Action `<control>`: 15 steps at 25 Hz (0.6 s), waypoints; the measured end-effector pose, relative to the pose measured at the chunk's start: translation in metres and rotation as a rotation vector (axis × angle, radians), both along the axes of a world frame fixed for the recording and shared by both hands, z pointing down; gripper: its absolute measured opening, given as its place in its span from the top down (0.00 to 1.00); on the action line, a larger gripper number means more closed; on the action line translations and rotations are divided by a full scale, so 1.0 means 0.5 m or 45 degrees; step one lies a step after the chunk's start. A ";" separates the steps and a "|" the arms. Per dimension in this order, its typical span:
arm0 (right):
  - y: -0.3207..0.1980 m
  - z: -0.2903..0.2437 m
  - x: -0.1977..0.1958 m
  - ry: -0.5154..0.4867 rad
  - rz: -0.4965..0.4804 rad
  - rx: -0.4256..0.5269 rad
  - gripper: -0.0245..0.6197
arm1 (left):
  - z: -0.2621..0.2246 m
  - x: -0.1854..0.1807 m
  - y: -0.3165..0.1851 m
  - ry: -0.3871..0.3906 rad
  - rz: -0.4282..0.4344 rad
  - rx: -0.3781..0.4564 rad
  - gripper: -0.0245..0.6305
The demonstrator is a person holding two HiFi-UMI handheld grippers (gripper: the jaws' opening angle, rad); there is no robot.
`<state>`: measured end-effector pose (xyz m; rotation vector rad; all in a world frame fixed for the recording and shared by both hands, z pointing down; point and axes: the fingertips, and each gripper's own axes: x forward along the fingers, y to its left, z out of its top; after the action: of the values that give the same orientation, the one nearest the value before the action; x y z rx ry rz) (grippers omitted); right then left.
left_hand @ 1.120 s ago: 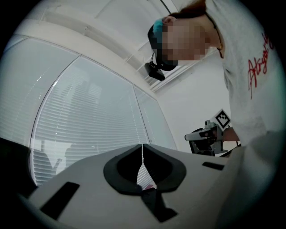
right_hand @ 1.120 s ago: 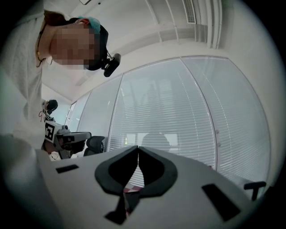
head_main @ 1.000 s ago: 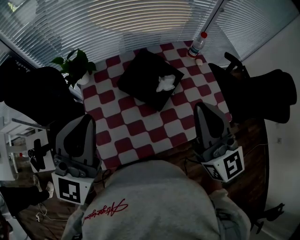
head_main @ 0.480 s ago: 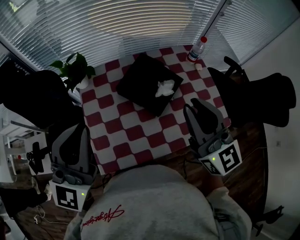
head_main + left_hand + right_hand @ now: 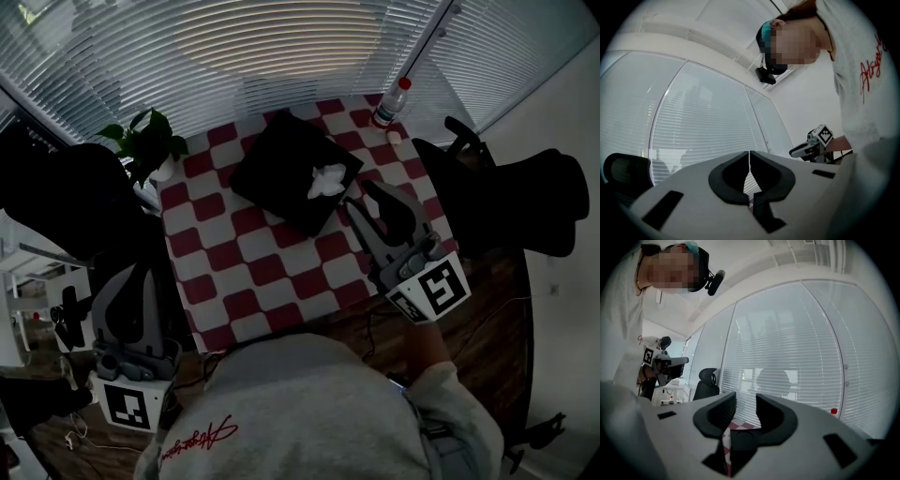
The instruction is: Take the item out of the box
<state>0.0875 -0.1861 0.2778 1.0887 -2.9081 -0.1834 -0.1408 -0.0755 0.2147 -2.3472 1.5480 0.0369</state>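
The right gripper (image 5: 362, 199) had just been parting its jaws, nothing between them, near the box (image 5: 281, 164) on the table (image 5: 246, 272) — a tissue (image 5: 326, 180) stuck up from the box's top — while the left gripper (image 5: 131, 274), jaws pressed together and empty, hung off the table's near-left corner.

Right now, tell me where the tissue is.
In the head view, the tissue sticks out of the box on the checkered table, just left of the right gripper, whose empty jaws have just been opening.

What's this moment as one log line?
right gripper: jaws just opening, empty | left gripper: shut | tissue: sticking from black box
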 end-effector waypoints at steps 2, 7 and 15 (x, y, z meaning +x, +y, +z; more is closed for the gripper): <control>-0.009 0.011 -0.004 0.014 -0.005 -0.009 0.76 | 0.000 -0.005 0.002 -0.001 -0.013 0.001 0.93; -0.028 0.035 -0.010 0.054 -0.014 -0.033 0.74 | -0.001 -0.014 0.010 -0.008 -0.040 0.001 0.93; -0.063 0.080 -0.015 0.136 -0.021 -0.077 0.72 | -0.004 -0.030 0.019 -0.007 -0.080 0.005 0.93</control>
<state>0.0800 -0.2175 0.3176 1.0132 -2.8098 -0.1483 -0.1559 -0.0661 0.2127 -2.2927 1.6164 0.0188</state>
